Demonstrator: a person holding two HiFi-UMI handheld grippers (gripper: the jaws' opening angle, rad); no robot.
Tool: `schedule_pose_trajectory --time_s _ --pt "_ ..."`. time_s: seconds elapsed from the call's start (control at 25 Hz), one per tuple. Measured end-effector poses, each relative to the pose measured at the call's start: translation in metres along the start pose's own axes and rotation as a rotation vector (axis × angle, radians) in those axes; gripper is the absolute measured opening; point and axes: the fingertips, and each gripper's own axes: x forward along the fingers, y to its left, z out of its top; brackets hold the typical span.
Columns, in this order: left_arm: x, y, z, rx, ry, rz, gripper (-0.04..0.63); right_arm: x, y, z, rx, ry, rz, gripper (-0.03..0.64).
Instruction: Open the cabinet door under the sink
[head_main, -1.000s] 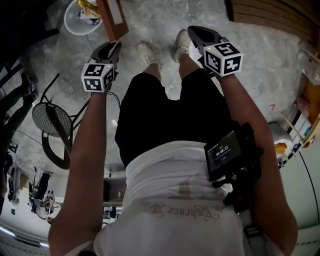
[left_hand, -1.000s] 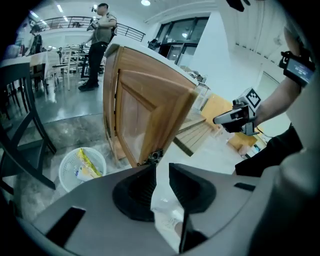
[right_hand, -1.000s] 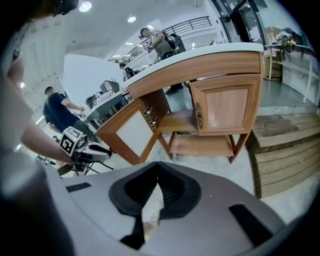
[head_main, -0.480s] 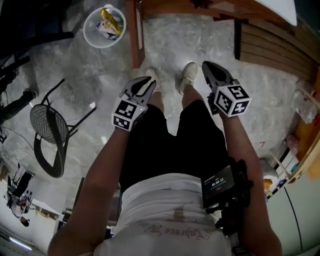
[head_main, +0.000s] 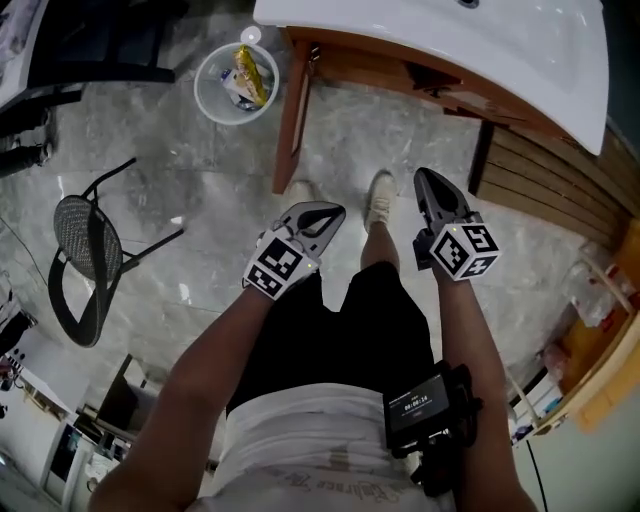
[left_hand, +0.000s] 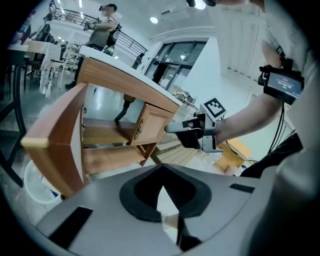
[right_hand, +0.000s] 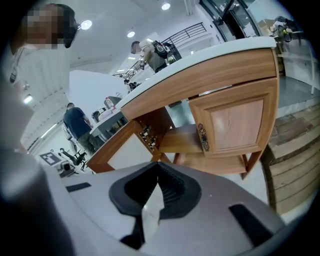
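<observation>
The wooden cabinet stands under the white sink top. Its left door is swung out wide; in the left gripper view the door fills the left side, and the right gripper view shows the door opened toward me. The right door with its dark metal handle is closed. My left gripper hangs shut and empty above my knees, well back from the open door. My right gripper is also shut on nothing, in front of the closed door.
A white bin with rubbish stands left of the cabinet. A black mesh chair is further left. Wooden slats lie on the floor at the right. My feet stand just before the cabinet. People stand in the background.
My left gripper has come away from the open door's edge and moved right, toward my legs. Both grippers sit lower in the head view, and the sink top has come into sight.
</observation>
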Motion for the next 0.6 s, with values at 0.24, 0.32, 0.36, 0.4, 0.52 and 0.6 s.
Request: schedule_pose_trajectory --time_s 0.24,0.32,0.36,0.4,0.52,0.6 --pt "0.037 -0.001 0.026 -0.05 -0.031 0.064 0.009 0.021 -0.04 0.007 -0.049 0.068 0.044 0.014" --pt "0.047 -0.002 0.035 -0.06 -0.044 0.091 0.009 0.025 -0.055 0.012 -0.054 0.081 0.052 0.014" --pt "0.052 -0.003 0.04 -0.067 -0.052 0.105 0.009 0.028 -0.063 0.014 -0.053 0.087 0.05 0.014" --pt "0.056 -0.003 0.044 -0.075 -0.061 0.119 0.009 0.031 -0.071 0.016 -0.052 0.093 0.047 0.014" --pt "0.065 -0.003 0.053 -0.104 -0.085 0.168 0.009 0.042 -0.091 0.021 -0.073 0.127 0.039 0.014" --pt "0.068 -0.003 0.056 -0.124 -0.098 0.205 0.009 0.051 -0.098 0.021 -0.101 0.16 0.047 0.014"
